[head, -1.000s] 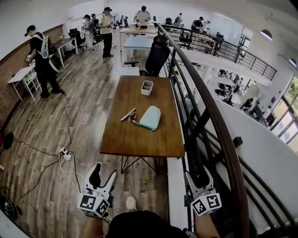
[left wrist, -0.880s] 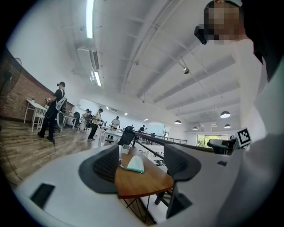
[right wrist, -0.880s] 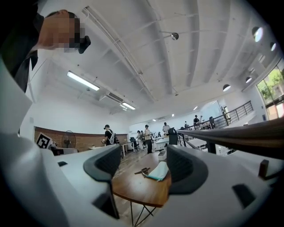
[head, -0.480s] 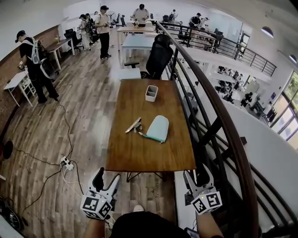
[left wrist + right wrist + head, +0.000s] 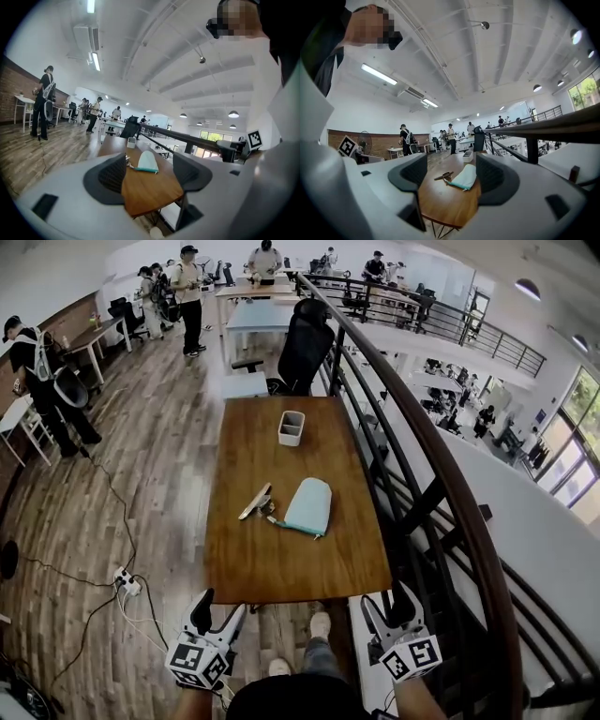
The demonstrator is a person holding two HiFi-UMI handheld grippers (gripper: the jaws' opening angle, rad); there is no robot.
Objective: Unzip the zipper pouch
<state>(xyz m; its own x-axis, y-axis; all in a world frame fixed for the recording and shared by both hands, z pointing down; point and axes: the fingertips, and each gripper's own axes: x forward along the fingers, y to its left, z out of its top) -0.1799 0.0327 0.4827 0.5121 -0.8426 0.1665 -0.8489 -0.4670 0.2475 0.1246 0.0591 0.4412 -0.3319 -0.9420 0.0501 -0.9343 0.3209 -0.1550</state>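
I hold the left tool (image 5: 217, 607) and the right tool (image 5: 388, 604) low, short of the near edge of the long brown wooden table (image 5: 281, 563). Both have their jaws spread wide with nothing between them, since I judge neither has anything in reach to grip yet. The pale mint-green fabric zipper pouch (image 5: 307, 505) lies flat near the table's middle, well apart from both tools. Its darker zipped edge seems turned toward me, which should let one tool pin the body while the other takes the pull.

Grey left gripper (image 5: 217, 607), right gripper (image 5: 386, 601) (black fingers (image 5: 198, 608)).
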